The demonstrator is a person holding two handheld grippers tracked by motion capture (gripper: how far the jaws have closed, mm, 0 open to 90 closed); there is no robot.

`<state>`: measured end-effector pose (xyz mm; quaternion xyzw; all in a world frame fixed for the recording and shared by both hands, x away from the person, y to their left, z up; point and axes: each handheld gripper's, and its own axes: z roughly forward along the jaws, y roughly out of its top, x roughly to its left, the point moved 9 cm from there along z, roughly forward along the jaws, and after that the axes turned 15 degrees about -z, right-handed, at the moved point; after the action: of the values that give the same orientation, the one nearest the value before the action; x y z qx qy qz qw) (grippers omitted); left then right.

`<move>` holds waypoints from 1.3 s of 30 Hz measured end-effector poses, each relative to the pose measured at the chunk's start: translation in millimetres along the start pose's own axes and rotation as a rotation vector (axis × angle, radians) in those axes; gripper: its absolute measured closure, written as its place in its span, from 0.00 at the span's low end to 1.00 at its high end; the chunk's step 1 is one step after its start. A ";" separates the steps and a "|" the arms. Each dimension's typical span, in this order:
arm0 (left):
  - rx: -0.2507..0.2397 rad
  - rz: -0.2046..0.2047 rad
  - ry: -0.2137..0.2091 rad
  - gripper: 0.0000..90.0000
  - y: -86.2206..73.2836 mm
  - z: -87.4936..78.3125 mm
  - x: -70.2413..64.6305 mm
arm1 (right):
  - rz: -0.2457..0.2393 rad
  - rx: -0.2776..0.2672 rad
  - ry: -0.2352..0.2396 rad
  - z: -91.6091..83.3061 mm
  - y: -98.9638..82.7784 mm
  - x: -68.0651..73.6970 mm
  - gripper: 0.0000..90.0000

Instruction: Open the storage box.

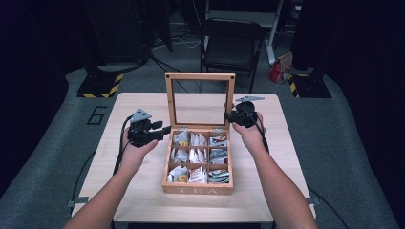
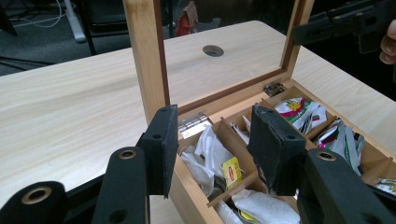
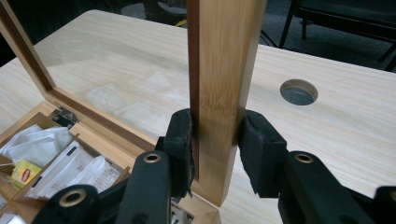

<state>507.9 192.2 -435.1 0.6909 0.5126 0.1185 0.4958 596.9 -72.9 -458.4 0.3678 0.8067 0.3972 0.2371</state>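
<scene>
A: Right gripper (image 3: 215, 154) — clamped?
B: Yes. Fingers (image 3: 180, 149) pressed on both faces of the lid's wooden frame (image 3: 224, 84), on its side rail, low down near the hinge end. Lid (image 1: 199, 98) upright, glass pane seen through it.

A: And the left gripper (image 2: 212, 149)?
B: Fingers (image 2: 161, 144) partly apart, gripping nothing. Poised over the near-left corner of the tea box (image 1: 198, 160), the lid's other side rail just beyond the left finger, not touching. A hinge (image 2: 194, 125) between the fingers, farther off.

A: Below those fingers?
B: Compartments with tea bags (image 2: 210, 154): white wrappers, one yellow tag (image 2: 231, 170). Red-and-green packets (image 2: 299, 112) off to the right finger's far side.

A: Box placement?
B: Mid desk (image 1: 143, 191), between the two hands, "TEA" on the front wall. Nine compartments, all filled.

A: Anything past the right fingers?
B: A round cable hole (image 3: 299, 91) in the desk, to the right of the clamped rail.
</scene>
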 end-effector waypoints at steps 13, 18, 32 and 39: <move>0.016 0.004 -0.006 0.58 -3.8 1.3 -3.3 | 0.007 0.011 0.002 2.1 0.6 -1.8 0.72; 0.026 0.005 -0.011 0.58 -5.3 1.9 -5.2 | 0.009 0.009 0.003 1.3 0.8 -0.3 0.66; 0.035 -0.005 -0.023 0.55 -11.7 -3.4 -9.5 | -0.028 -0.021 -0.002 -27.7 -4.3 15.7 0.54; 0.034 0.000 -0.015 0.55 -14.5 -6.6 -8.7 | -0.050 -0.039 0.024 -42.0 -7.3 28.6 0.53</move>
<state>491.0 188.4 -440.7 0.6999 0.5110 0.1047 0.4878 547.9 -73.2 -442.8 0.3378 0.8106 0.4112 0.2444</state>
